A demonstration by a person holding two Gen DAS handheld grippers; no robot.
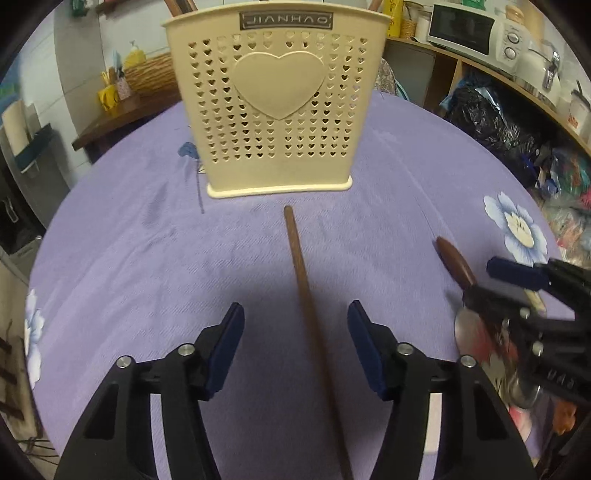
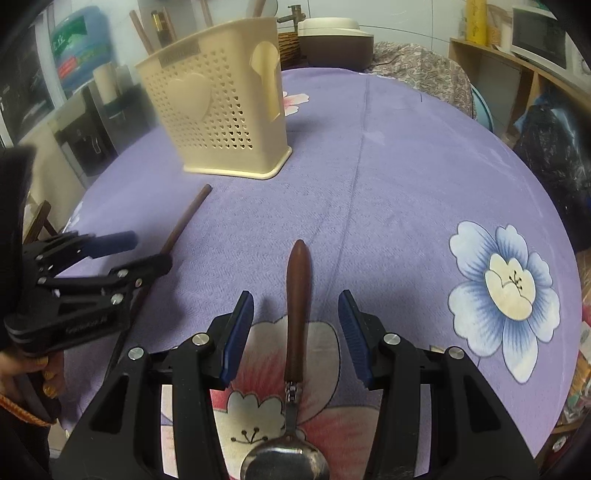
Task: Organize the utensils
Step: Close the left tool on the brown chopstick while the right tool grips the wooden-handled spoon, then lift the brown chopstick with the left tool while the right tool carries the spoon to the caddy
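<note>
A cream perforated utensil holder (image 1: pixel 277 107) with a heart on its front stands on the purple tablecloth; it also shows in the right wrist view (image 2: pixel 221 110), with several utensil handles sticking out of its top. A long brown wooden stick (image 1: pixel 306 302) lies on the cloth between the open fingers of my left gripper (image 1: pixel 295 347); it also shows in the right wrist view (image 2: pixel 184 221). A spoon with a brown wooden handle (image 2: pixel 297 314) and a metal bowl lies between the open fingers of my right gripper (image 2: pixel 295 332). Neither gripper is closed on anything.
The purple cloth has flower prints (image 2: pixel 506 291). Shelves with a microwave (image 1: pixel 476 29) and bags stand to the right. A wicker basket (image 1: pixel 151 74) and a side table stand behind the holder at left. A pot (image 2: pixel 332 40) stands behind the table.
</note>
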